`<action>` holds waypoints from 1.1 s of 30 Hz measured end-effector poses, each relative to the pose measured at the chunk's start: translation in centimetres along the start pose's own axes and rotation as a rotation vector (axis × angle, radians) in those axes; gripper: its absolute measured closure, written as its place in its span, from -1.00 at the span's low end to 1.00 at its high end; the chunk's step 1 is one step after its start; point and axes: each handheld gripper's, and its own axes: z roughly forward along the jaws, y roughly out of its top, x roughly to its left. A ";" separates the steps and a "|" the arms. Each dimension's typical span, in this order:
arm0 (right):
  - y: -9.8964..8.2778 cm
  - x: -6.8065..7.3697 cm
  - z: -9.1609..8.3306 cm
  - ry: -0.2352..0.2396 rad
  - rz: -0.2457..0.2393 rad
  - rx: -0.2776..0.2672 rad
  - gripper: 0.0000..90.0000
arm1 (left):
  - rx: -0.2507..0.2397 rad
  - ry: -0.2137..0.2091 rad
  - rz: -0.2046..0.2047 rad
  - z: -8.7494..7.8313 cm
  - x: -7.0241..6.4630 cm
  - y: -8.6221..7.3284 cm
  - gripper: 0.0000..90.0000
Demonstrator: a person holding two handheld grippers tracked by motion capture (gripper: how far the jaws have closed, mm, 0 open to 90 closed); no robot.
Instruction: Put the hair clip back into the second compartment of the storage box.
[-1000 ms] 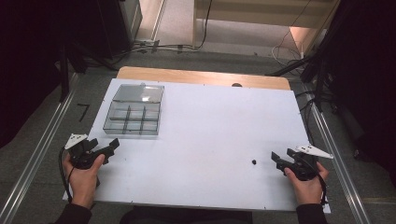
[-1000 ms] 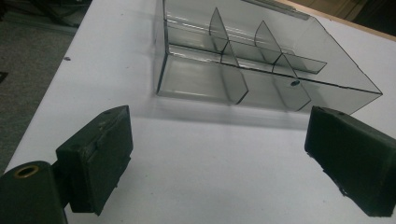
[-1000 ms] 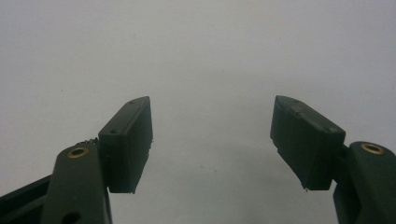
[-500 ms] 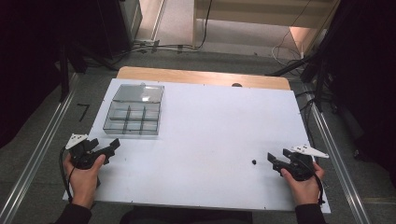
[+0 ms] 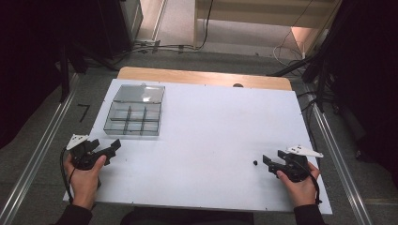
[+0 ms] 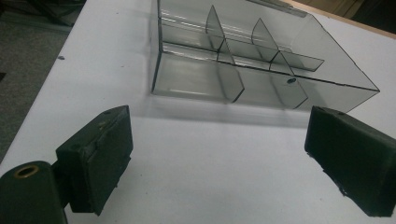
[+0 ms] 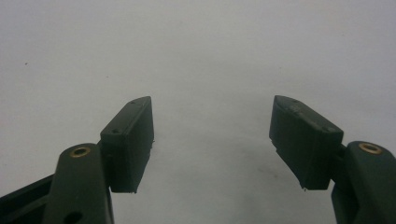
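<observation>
Sitting on a big white table [image 5: 206, 140] is a clear plastic box [image 5: 136, 110] with little walls inside that cut it into small rooms. The box is at the far left part of the table. Its lid is flipped up at the back. In the left gripper view the box [image 6: 252, 60] looks see-through and grey, and there is a tiny dark spot on one of its inner walls. I cannot tell what the spot is.

A person holds a black gripper in each hand. The left hand [image 5: 84, 180] is at the near left corner of the table. The left gripper [image 5: 114, 149] points toward the box but does not touch it. It is near the box, just in front of it. Its two jaws are spread wide apart and hold nothing.

The right hand [image 5: 300, 185] is at the near right side of the table. The right gripper [image 5: 267, 161] points left across the table. Its jaws are also spread apart with nothing between them, just bare white table below. A tiny black thing [image 5: 255, 163] lies on the table just beside the tips of the right gripper. It is too small to tell what it is. It is well apart from the box.
</observation>
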 end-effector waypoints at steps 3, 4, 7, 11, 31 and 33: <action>0.0 0.2 0.1 0.003 -0.006 0.007 -0.35 | 0.001 -0.001 0.000 0.0 0.0 0.0 -0.81; 0.0 0.3 0.2 0.001 -0.007 0.011 -0.34 | 0.001 -0.002 0.000 0.0 0.0 0.0 -0.81; 0.0 0.5 0.3 0.002 -0.012 0.014 -0.33 | 0.003 -0.003 0.003 0.0 0.0 0.0 -0.81; 0.0 0.8 0.4 0.009 -0.017 0.024 -0.31 | 0.004 -0.002 0.002 0.0 0.0 0.0 -0.81; -0.1 2.5 1.3 0.072 -0.065 0.079 0.13 | 0.010 -0.006 0.004 0.2 -0.1 -0.1 -0.81; -0.1 2.6 1.4 0.075 -0.067 0.086 0.20 | 0.013 -0.006 0.004 0.2 -0.2 -0.1 -0.81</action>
